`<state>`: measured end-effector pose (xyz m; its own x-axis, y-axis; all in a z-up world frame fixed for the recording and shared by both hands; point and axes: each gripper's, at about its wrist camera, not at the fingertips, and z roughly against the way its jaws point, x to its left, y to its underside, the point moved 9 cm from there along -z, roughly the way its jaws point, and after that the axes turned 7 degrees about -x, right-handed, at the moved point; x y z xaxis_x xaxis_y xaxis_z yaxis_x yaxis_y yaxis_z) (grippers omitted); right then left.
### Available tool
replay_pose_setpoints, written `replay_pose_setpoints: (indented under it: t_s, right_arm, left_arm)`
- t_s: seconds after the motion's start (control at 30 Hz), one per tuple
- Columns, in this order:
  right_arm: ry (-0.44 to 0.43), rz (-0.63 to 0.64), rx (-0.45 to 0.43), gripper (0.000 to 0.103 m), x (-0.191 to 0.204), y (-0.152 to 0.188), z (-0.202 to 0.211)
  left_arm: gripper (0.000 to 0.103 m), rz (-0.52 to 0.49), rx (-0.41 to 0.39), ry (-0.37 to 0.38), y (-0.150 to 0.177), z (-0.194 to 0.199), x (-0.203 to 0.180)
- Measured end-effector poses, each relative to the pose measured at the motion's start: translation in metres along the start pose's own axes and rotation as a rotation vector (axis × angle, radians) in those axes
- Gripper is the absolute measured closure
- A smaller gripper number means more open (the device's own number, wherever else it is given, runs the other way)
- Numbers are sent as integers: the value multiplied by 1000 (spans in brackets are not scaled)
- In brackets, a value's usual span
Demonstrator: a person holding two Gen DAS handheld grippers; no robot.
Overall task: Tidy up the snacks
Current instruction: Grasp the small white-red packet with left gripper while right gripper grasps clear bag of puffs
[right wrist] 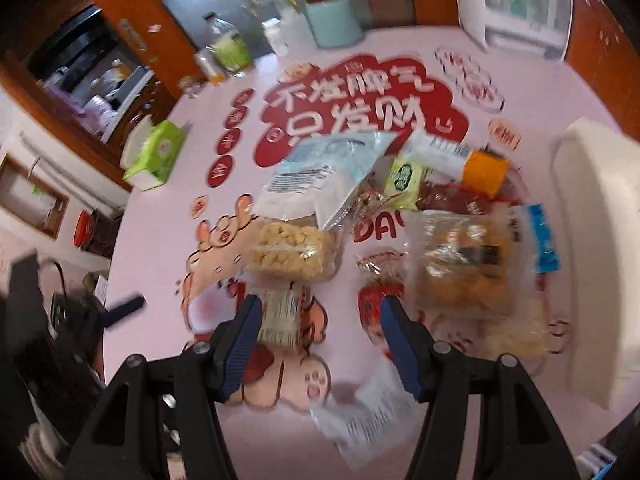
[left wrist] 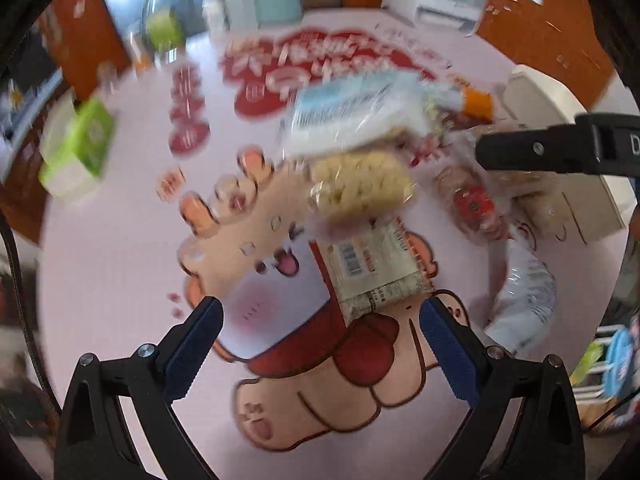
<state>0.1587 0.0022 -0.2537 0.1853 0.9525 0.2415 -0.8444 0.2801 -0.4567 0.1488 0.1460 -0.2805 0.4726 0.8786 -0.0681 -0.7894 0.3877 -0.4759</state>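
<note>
A pink cartoon-printed table mat (right wrist: 160, 216) fills the view. On it, beside the white bin (right wrist: 592, 240), the snack pile: one blue-white pouch (right wrist: 320, 172), one clear bag of yellow puffs (right wrist: 292, 256), one barcode-labelled packet (left wrist: 372, 268). All likely light, crinkly, slippery; pinch a sealed edge. Left gripper (left wrist: 320, 344) and right gripper (right wrist: 320, 340) both gape, empty.

A loose heap of snack packets lies on the table. A pale blue-and-white bag (right wrist: 324, 172) overlaps a clear pack of yellow puffs (right wrist: 294, 254); below that lies a flat barcode-printed packet (right wrist: 280, 312). To the right lie a clear bag of brown biscuits (right wrist: 464, 268), a small green sachet (right wrist: 404, 178) and an orange-capped tube (right wrist: 484, 170).
</note>
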Motion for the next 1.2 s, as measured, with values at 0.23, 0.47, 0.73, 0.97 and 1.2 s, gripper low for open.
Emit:
replay_pose_setpoints:
  t_s: [0.23,0.47,0.73,0.97,1.2]
  right_arm:
    - [-24,-5,67,8,9,-8,-76]
    - [49,92,65,0,31,-21,-114]
    - [65,229,184,5,41,-8,-137]
    - [55,188,170,13,9,-4,-116]
    - [-81,10,105,14,-8,-13,-82]
  left_arm:
    - [5,96,36,31,15,-31,8]
    - [5,162,14,16,22,-34,15]
    - [5,284,16,12,22,-35,29]
    - [5,308,48,6,20,-48,27]
    - [5,303,64,-13,8,-60,10]
